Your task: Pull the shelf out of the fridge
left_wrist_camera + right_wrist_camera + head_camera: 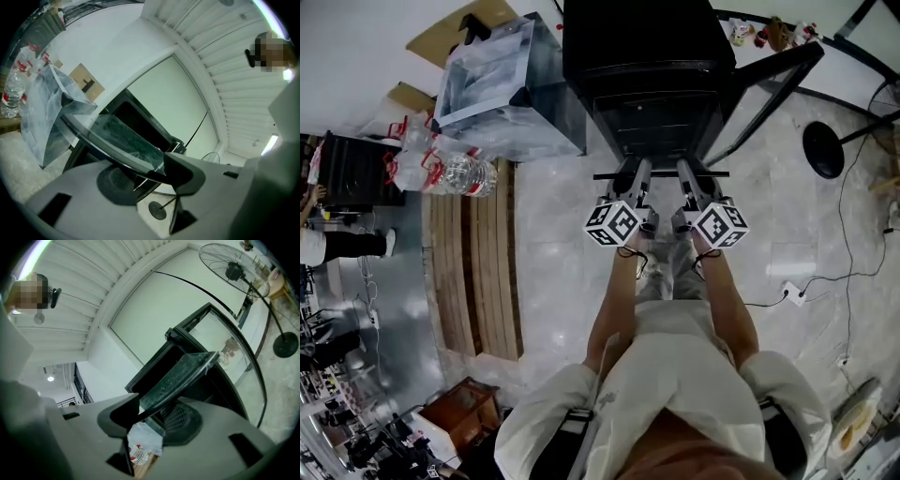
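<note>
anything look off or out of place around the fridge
Clear plastic water bottles with red labels lie heaped to the left of the black fridge, beside a clear plastic bin. The glass shelf juts out only because the left tongs and right tongs grip it.

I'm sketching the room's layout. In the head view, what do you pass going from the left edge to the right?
water bottles → left gripper → right gripper → fan base
</note>
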{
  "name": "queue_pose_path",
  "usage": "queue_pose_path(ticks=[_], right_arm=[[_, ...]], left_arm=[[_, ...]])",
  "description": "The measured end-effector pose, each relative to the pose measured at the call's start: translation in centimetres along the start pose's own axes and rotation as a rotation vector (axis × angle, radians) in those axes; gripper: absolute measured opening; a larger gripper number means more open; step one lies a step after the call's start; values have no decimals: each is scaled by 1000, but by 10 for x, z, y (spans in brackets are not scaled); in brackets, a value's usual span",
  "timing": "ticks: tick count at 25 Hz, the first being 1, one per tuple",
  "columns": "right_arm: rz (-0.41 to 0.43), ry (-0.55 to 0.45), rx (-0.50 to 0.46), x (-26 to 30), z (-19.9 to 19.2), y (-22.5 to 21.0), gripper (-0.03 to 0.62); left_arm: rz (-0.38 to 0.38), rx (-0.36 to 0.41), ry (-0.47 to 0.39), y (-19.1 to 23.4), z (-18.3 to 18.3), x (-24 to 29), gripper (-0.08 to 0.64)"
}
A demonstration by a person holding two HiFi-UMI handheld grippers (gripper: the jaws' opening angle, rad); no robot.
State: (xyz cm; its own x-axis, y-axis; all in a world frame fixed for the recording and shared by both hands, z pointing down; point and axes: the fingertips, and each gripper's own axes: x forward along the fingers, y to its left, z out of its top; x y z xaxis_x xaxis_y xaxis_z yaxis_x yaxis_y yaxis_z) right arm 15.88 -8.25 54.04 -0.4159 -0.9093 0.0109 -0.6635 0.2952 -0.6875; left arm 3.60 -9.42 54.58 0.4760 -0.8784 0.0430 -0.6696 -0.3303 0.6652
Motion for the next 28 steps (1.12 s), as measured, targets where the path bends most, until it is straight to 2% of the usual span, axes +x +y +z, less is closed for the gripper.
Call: queue_pose_path(ticks=[11,28], right_arm=[[-2,-2,11,-24,-3,20,133],[-15,-15,16,-30,-1,31,130]], left_arm=[[-22,7,7,-15,3,-26,175],[-39,18,10,-22,10,-34,173]])
